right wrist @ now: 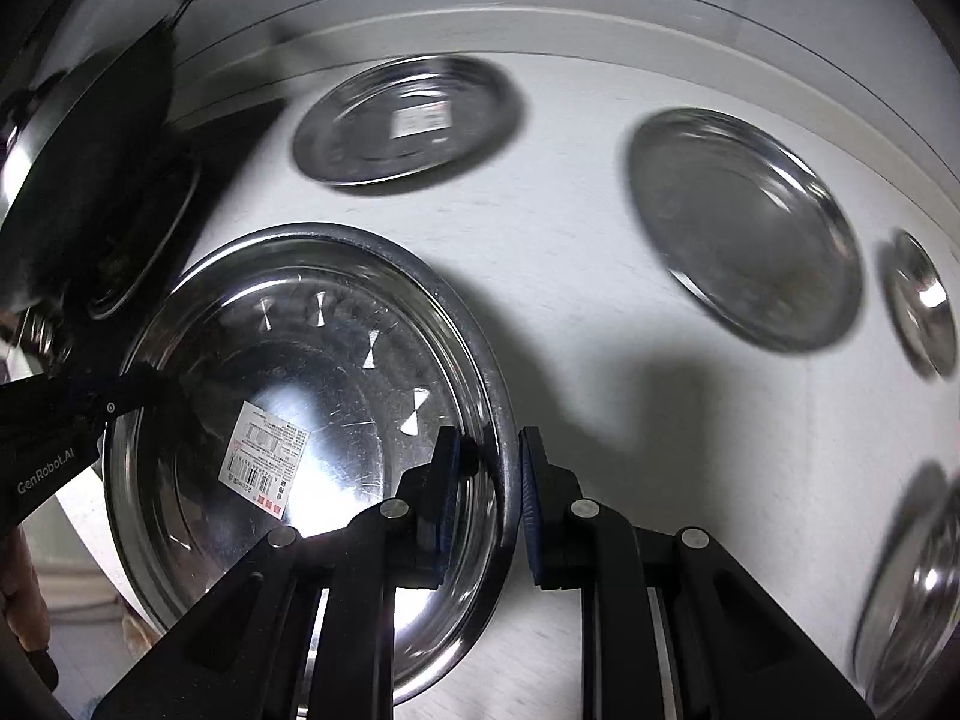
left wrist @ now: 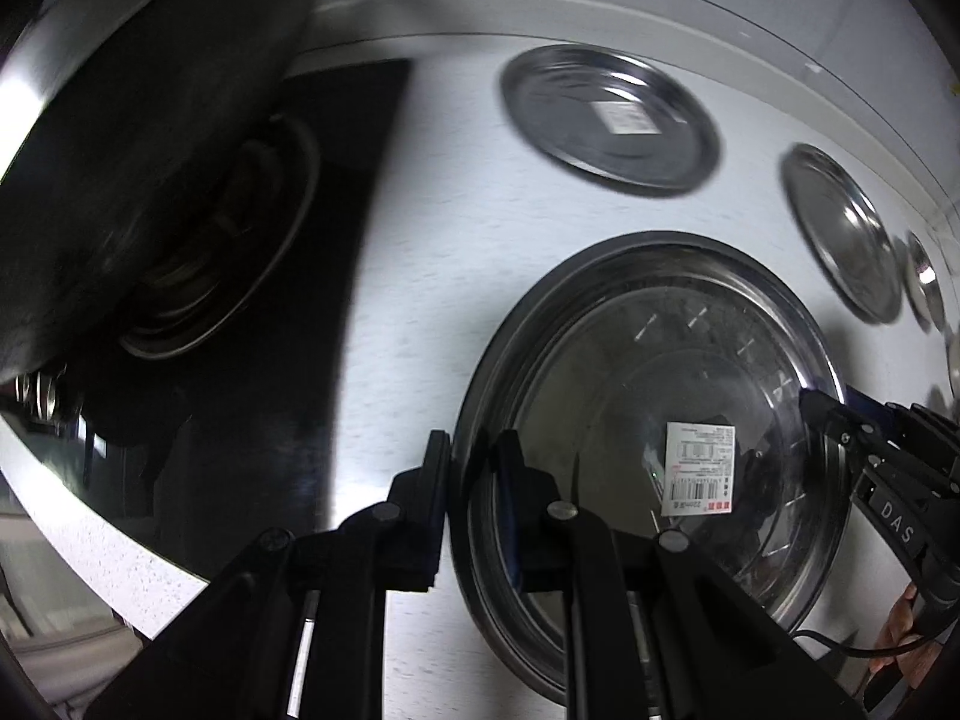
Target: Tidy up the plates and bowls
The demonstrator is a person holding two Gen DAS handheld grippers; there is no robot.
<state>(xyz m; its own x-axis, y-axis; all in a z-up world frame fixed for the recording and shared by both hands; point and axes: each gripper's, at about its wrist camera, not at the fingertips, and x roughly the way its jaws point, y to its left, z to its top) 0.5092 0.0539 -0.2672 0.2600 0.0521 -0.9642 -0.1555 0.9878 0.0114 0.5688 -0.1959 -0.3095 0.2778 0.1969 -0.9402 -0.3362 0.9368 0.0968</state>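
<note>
While both my claws are straddling its rim, the big steel bowl (right wrist: 312, 420) is sitting on the white table (right wrist: 600, 420)

My left claw (left wrist: 474, 480) and right claw (right wrist: 489, 480) are each pinching opposite edges; three steel plates (right wrist: 408, 120), (right wrist: 744, 228), (right wrist: 921, 306) are lying apart behind it, a dark wok (left wrist: 138, 138) looming left

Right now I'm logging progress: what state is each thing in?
Large bowl: upright, sticker inside, rim straddled by both tools.
Left tool: fingers either side of rim.
Right tool: likewise.
Labelled plate: flat, alone.
Plain plate: flat, unstacked.
</note>
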